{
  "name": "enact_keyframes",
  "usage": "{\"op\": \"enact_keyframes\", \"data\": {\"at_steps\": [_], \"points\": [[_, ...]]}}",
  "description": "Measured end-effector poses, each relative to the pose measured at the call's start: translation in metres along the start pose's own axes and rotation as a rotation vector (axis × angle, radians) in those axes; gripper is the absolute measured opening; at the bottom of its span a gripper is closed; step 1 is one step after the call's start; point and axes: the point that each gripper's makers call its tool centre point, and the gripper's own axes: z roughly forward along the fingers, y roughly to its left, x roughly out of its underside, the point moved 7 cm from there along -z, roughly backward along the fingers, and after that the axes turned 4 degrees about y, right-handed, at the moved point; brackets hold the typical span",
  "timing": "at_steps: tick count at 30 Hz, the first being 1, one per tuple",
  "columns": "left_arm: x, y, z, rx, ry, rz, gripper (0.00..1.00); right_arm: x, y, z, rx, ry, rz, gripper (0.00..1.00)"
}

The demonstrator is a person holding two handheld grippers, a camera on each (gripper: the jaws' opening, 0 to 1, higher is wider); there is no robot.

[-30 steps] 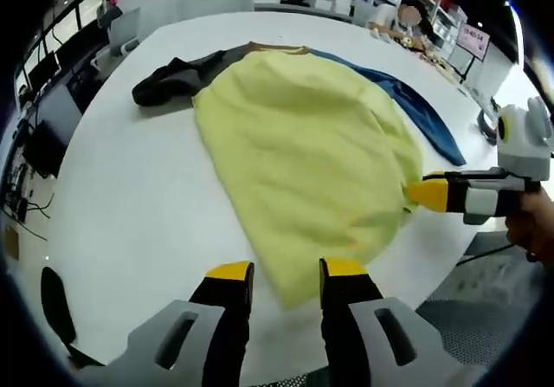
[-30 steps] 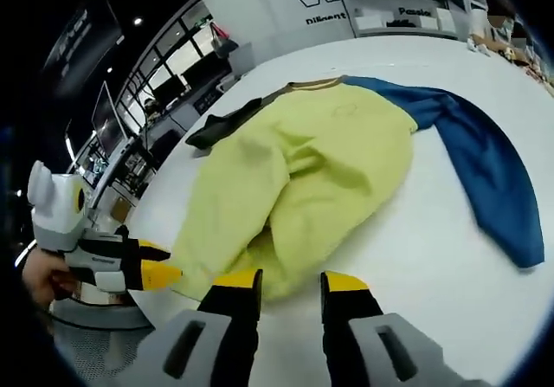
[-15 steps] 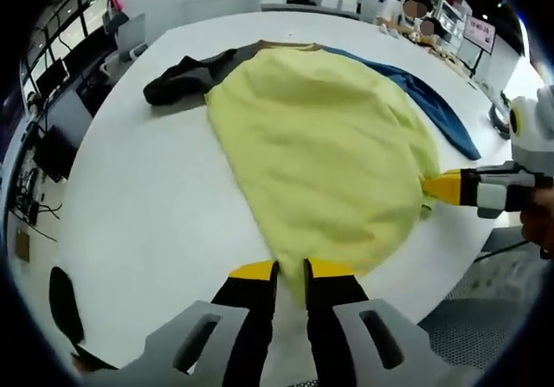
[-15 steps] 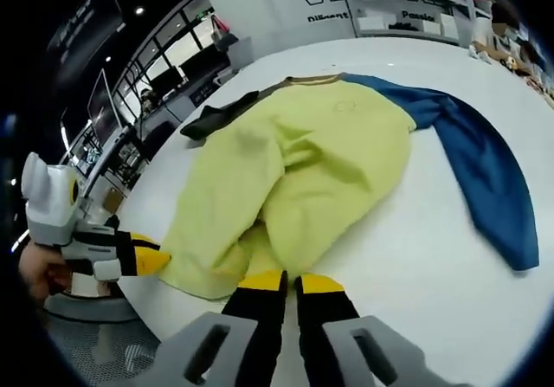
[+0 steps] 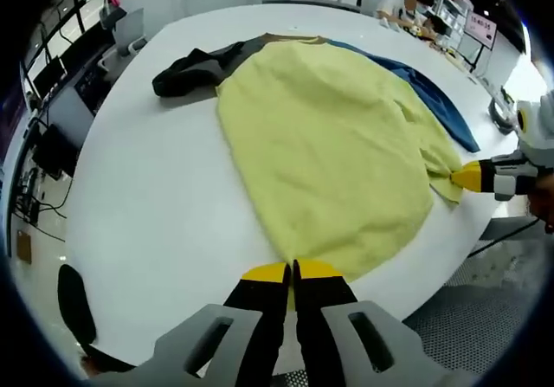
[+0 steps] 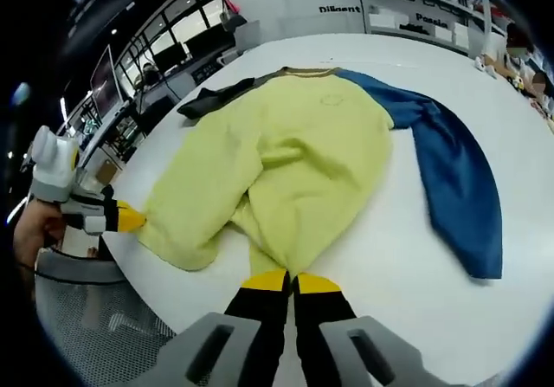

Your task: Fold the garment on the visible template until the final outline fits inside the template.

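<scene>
Left tongs (image 5: 292,272), right tongs (image 6: 291,280), both pinching garment (image 5: 329,145) hem

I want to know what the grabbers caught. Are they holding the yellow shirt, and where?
Yes. The left gripper and the right gripper are each shut on the bottom hem of the yellow garment, at two spots apart along its edge.

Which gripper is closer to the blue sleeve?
Right. The right gripper pinches the yellow hem on the blue sleeve's side; the left gripper grips the hem's far corner.
</scene>
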Motion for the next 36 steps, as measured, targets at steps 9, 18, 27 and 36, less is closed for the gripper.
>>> {"op": "enact_keyframes", "data": {"at_steps": [9,18,27,36], "points": [[-0.010,0.018,-0.022,0.000,-0.065,0.032,0.06,0.000,-0.016,-0.031,-0.102,0.037,0.020,0.00],[-0.019,0.037,-0.039,-0.026,-0.108,0.027,0.06,-0.005,-0.044,-0.049,-0.039,0.037,-0.006,0.00],[-0.016,0.038,-0.026,-0.021,-0.069,0.043,0.06,-0.006,-0.050,-0.037,-0.081,0.096,0.035,0.00],[-0.027,0.042,-0.009,-0.045,-0.137,-0.017,0.06,-0.014,-0.071,-0.004,0.039,-0.021,0.009,0.00]]}}
